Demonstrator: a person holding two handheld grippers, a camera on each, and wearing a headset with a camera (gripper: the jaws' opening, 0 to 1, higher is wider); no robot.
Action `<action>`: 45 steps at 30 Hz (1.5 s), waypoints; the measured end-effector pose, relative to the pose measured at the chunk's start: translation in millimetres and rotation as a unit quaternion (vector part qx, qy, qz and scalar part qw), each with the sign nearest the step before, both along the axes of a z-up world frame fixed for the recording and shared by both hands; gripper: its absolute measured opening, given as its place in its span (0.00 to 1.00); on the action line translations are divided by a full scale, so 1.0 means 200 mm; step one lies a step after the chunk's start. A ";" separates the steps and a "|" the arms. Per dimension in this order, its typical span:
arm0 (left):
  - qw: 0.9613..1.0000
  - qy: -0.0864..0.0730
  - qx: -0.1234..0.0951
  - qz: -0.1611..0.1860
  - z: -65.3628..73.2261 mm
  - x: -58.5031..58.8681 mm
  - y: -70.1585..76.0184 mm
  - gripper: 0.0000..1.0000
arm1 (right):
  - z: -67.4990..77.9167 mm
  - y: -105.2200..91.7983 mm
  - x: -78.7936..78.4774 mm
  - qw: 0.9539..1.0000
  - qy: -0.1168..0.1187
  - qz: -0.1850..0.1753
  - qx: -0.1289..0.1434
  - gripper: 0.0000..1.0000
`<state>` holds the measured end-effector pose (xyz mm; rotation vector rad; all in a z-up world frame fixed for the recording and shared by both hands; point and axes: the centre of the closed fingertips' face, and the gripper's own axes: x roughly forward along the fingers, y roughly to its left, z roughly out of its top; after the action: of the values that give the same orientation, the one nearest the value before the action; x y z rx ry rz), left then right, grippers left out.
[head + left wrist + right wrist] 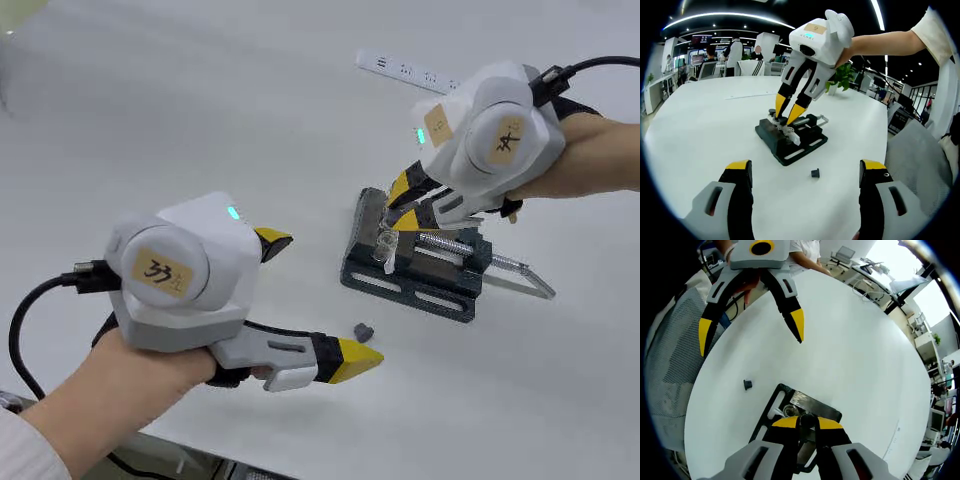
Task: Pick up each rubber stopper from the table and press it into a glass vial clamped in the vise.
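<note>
A black vise (408,272) stands on the white table and clamps a clear glass vial (386,246). My right gripper (403,207) hangs over the vial, shut on a dark rubber stopper (807,420) held between its yellow tips just above the vise (785,396). In the left gripper view the same gripper (788,111) points down at the vial (789,133) in the vise (801,145). A second small dark stopper (363,330) lies loose on the table in front of the vise. My left gripper (318,300) stands open near it, with the stopper (815,173) a little ahead between its jaws.
A white power strip (408,72) lies at the far side of the table. The vise's metal handle (522,271) sticks out to the right. Beyond the table the left gripper view shows an office with desks, a plant and people.
</note>
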<state>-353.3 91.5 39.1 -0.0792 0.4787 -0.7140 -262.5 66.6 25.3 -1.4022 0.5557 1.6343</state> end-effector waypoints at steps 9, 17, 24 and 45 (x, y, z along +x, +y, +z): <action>1.000 -0.003 0.001 0.000 0.01 0.00 0.01 0.87 | 0.05 0.01 0.01 1.000 0.011 -0.015 0.020 0.16; 1.000 -0.007 0.002 0.003 0.02 0.03 0.05 0.87 | 0.15 -0.01 0.04 0.996 0.072 -0.055 0.011 0.02; 1.000 -0.008 0.005 0.004 0.03 0.04 0.06 0.86 | 0.13 -0.01 0.02 0.993 0.098 -0.061 -0.018 0.01; 1.000 0.003 0.001 0.008 -0.02 0.02 0.09 0.86 | 0.04 0.00 0.01 0.992 0.105 -0.056 -0.042 0.00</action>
<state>-348.9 108.9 35.6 -0.0837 0.4834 -0.6973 -260.0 66.1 33.8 -1.2424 0.8180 1.6934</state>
